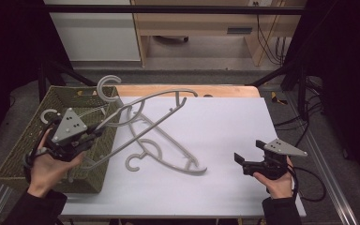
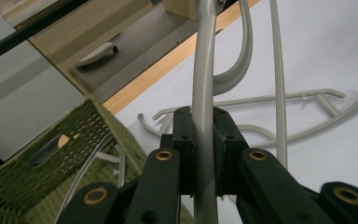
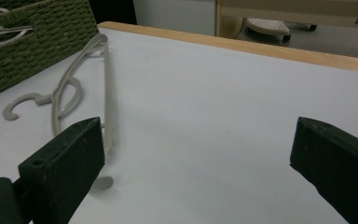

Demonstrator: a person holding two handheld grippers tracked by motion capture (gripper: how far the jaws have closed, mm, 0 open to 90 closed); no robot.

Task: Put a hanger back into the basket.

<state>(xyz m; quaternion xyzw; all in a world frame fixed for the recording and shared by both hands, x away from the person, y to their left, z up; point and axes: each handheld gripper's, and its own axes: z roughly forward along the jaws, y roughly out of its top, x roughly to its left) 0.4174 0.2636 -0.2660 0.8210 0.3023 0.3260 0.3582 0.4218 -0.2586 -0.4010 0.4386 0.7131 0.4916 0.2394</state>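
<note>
My left gripper (image 1: 97, 132) hovers over the green woven basket (image 1: 28, 145), shut on the bar of a grey plastic hanger (image 1: 145, 100). That hanger slants up out of the basket, its hook (image 1: 108, 86) above the basket's far corner. In the left gripper view the jaws of my left gripper (image 2: 204, 122) clamp the held hanger's bar (image 2: 204, 70). A second grey hanger (image 1: 178, 149) lies flat on the white table top (image 1: 225, 122). My right gripper (image 1: 248, 152) stands open over the right of the table, nothing between its jaws. In the right gripper view, the flat hanger (image 3: 106, 88) lies ahead and left of my right gripper (image 3: 196, 154).
Another hanger's hook (image 1: 49, 115) pokes up inside the basket. The basket's wall (image 3: 37, 42) rises at the table's left. A wooden table edge (image 1: 192, 89) runs along the back, with cabinets and a floor beyond. Cables hang at the right side.
</note>
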